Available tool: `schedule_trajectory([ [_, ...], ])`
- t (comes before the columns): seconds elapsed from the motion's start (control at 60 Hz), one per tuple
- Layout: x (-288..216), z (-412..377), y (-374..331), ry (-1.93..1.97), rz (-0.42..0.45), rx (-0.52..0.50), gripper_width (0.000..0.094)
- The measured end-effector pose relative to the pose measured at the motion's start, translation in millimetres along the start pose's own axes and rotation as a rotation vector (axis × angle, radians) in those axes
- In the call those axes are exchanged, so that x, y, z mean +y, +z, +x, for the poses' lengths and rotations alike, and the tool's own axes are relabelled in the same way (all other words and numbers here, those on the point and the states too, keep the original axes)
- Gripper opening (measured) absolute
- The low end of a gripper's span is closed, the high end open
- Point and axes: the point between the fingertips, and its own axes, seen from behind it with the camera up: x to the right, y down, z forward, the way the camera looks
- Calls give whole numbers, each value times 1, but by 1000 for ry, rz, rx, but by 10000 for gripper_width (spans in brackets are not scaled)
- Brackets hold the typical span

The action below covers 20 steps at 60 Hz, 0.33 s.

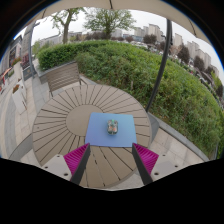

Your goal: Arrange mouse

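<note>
Hovering above a round slatted wooden desk (70, 115), the tongs (110, 160) stand apart, their pink pads (75, 157) spread wide with nothing between them. Just ahead of the fingers lies a blue mat (100, 135) on the desk, and a small grey mouse (113, 127) rests on its middle. Beyond the desk stands a wooden bench (63, 74), backed by a green hedge (130, 65) and trees (105, 18).
</note>
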Motion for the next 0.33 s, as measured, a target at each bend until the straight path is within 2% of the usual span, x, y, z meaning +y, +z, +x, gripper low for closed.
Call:
schedule_trajectory([
  [0.15,-1,15,-2,-8,18,53,851],
  [0.333,13,4,-1,39,-25,13,853],
])
